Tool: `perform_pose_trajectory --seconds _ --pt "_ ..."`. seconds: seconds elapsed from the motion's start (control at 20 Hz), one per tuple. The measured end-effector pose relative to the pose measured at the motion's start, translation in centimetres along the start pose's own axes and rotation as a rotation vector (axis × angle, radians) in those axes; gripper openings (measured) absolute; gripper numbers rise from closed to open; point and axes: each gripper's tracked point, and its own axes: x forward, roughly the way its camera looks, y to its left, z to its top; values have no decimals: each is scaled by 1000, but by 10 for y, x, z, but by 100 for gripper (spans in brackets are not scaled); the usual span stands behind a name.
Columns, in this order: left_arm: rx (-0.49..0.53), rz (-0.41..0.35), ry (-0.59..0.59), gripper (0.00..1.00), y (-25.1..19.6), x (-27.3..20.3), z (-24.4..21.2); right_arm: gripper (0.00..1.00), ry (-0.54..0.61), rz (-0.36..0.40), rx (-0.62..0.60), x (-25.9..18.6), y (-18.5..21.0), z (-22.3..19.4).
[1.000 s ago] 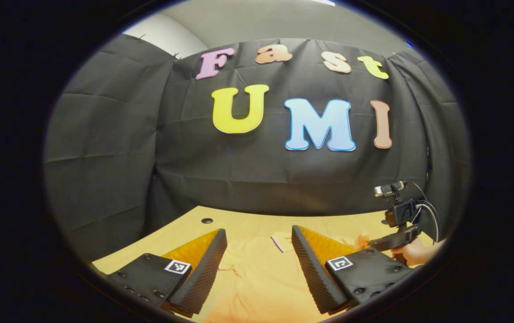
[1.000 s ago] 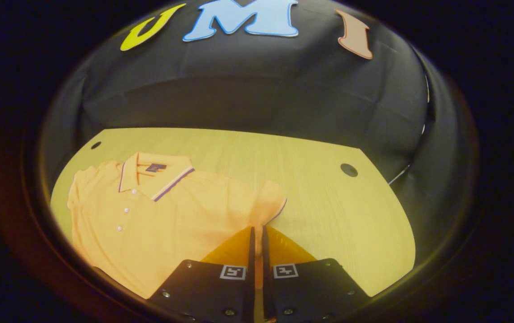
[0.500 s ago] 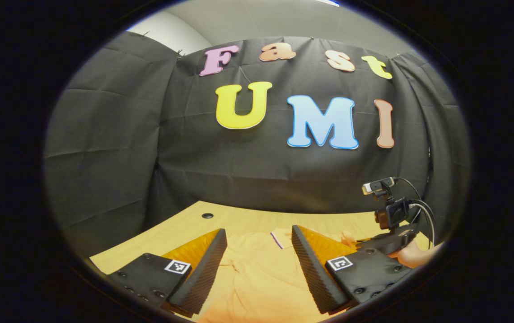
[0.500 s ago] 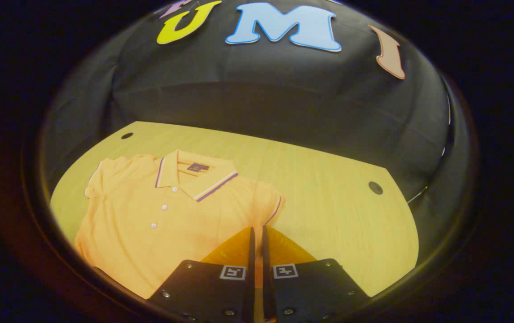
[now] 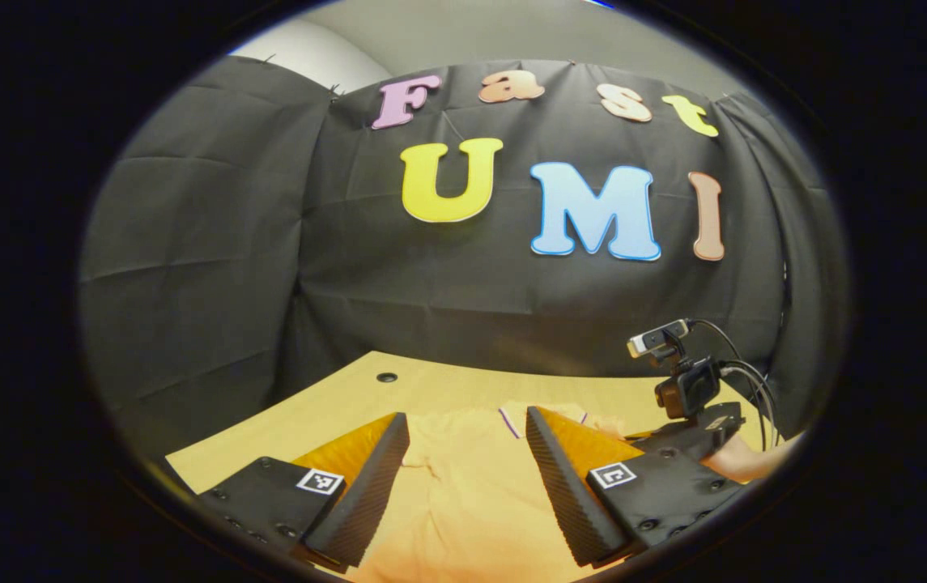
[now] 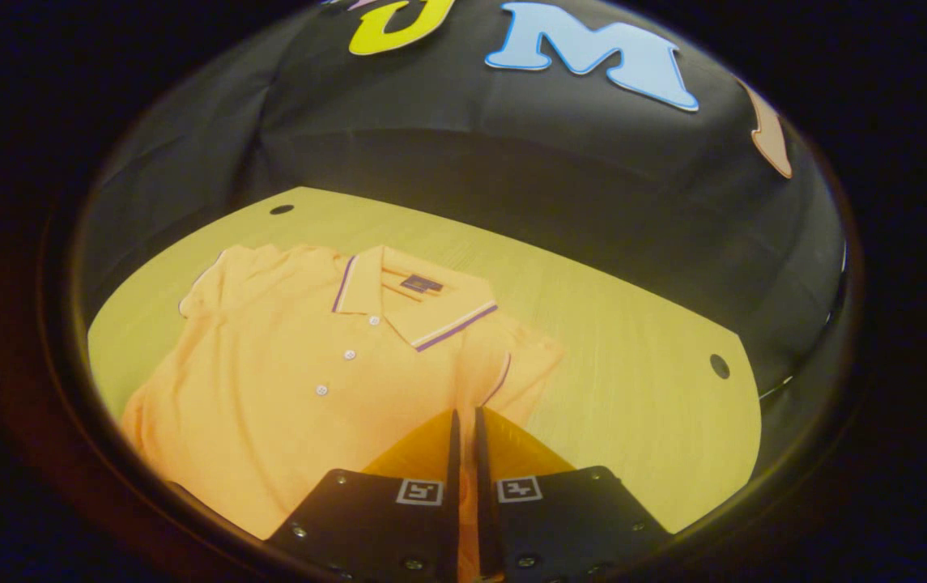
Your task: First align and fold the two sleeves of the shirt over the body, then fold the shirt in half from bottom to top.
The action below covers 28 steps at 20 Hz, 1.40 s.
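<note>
Closest to the lens in the right gripper view, the right hand-held gripper (image 6: 465, 421) has its fingers drawn together on a thin strip of orange cloth, the right side of the shirt (image 6: 301, 397) by its sleeve (image 6: 524, 368). That sleeve is turned inward, its striped cuff lying over the body. Beyond the fingers the shirt lies face up on the bench (image 6: 633, 397), buttons and collar (image 6: 406, 295) showing, the collar pointing away toward the wall. The other sleeve (image 6: 216, 279) lies spread at the far left corner of the garment (close to the bench's left edge). To the right of the shirt a broad stretch of bare wood runs out to the bench's rim, with a small round hole (image 6: 719, 366) near that edge and another (image 6: 281, 209) at the far left corner.

Low in the left gripper view, the left hand-held gripper (image 5: 467, 433) holds its fingers wide apart above the orange cloth, touching nothing that can be made out. Farther right there, the other gripper (image 5: 686, 389) with its camera and cables is seen, a hand (image 5: 742, 463) behind it. Behind the bench hangs creased black cloth (image 5: 204, 267), with a pale wall (image 5: 301, 57) above it.
</note>
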Motion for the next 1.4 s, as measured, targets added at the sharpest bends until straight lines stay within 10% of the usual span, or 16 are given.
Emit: perform_pose_trajectory --seconds 0.4,0.75,1.4 --pt "-9 21 38 95 -12 6 -11 27 12 66 5 0 14 -4" --pt "-20 -14 45 98 2 41 -14 94 -36 63 79 -31 24 18" --pt "-84 -53 171 94 91 171 -66 95 -201 -115 237 -155 43 62"
